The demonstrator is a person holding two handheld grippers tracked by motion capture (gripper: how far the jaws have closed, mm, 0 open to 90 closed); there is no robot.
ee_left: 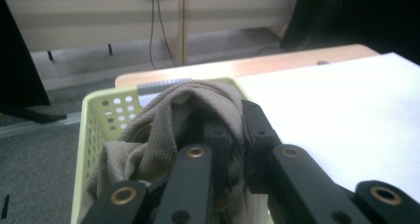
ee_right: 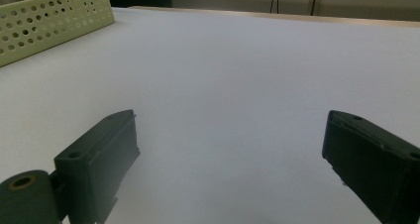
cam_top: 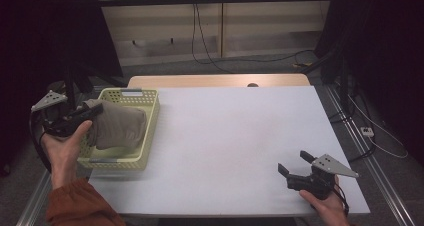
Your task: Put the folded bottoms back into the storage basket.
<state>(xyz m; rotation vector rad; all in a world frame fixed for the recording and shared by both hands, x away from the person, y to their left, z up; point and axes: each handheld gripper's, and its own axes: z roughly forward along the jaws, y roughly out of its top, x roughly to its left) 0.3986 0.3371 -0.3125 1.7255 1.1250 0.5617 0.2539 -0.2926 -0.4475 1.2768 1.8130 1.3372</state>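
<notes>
A grey-brown cloth [cam_top: 117, 128] is bunched up in a pale yellow perforated basket [cam_top: 151, 117] at the table's left edge. My left gripper [cam_top: 92, 111] is shut on the cloth at its left side. In the left gripper view the black jaws pinch a fold of the cloth [ee_left: 163, 122], which rises above the basket [ee_left: 96, 127]. My right gripper [cam_top: 295, 163] rests low over the white table near its front right corner, jaws wide apart and nothing between them. In the right gripper view the gripper [ee_right: 230, 140] faces bare table, with the basket [ee_right: 49, 21] at the far left.
The white table top [cam_top: 235, 131] stretches between the basket and the right gripper. A wooden strip [cam_top: 215, 81] runs along its far edge. Cables [cam_top: 210, 56] lie on the floor behind, and dark stands flank both sides.
</notes>
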